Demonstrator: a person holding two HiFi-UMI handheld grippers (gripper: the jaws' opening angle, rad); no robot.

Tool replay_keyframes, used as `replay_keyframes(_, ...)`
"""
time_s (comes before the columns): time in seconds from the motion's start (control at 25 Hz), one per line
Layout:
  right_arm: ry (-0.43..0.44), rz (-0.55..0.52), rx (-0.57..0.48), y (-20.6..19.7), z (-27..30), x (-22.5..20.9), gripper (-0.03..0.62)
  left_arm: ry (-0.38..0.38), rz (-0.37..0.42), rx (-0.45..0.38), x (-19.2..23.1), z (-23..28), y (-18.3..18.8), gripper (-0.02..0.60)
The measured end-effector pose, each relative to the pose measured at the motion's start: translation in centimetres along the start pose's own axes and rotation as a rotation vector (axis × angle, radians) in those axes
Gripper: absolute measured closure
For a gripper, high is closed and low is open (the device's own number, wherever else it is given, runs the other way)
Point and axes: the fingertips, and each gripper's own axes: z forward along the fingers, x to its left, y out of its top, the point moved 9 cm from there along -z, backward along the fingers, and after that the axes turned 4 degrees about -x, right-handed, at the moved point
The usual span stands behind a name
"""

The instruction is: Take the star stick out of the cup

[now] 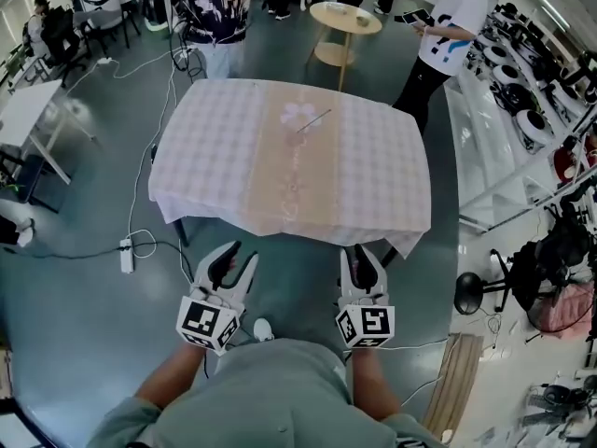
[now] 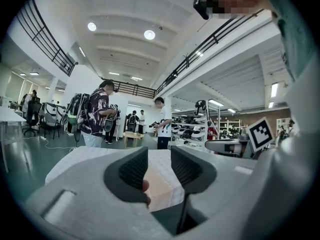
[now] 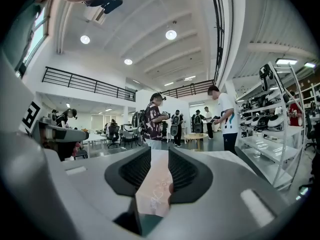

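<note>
A power strip (image 1: 126, 255) lies on the floor at the left. The left gripper (image 1: 238, 258) hangs at the near edge of the table (image 1: 205, 157), its jaws narrowly apart and empty. Far across the table, the star stick (image 1: 317, 119) leans in a pale cup (image 1: 297, 113). The right gripper (image 1: 362, 253) is likewise parted and empty. Shelves (image 1: 522, 101) line the right.

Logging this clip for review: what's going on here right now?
A person stands at the near edge of a cloth-covered table, a gripper in each hand. The left gripper and right gripper are both open and empty, short of the table. What looks like the cup with the stick sits untouched toward the far side.
</note>
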Motion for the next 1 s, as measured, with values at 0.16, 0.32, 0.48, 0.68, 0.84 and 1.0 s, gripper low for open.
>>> replay_keyframes(0.16, -0.022, -0.024, -0.007, 0.4, 1.4, 0.6, 0.506, -0.016, -0.003, -0.002, 1.6, 0.2, 0.1, 0.43)
replay_keyframes(0.32, -0.025, -0.036, -0.012, 1.1, 3.2, 0.7, 0.503, -0.017, -0.007, 0.002, 3.0, 1.0, 0.2, 0.43)
replay_keyframes(0.48, -0.016, -0.046, -0.017, 1.3, 6.0, 0.1, 0.502, -0.013, -0.008, -0.006, 4.5, 2.5, 0.3, 0.43)
replay_keyframes(0.68, -0.002, -0.045, -0.01, 0.4, 11.6, -1.6, 0.497, 0.042, 0.0, -0.015, 6.9, 4.2, 0.5, 0.43)
replay_keyframes(0.84, 0.0, -0.05, 0.039, -1.1, 17.7, -4.0, 0.487, 0.092, 0.006, -0.021, 9.0, 6.7, 1.1, 0.43)
replay_keyframes(1.0, 0.011, 0.0, 0.123, -3.8, 24.0, -6.6, 0.47, 0.131, 0.01, -0.024, 10.4, 10.3, 1.9, 0.43)
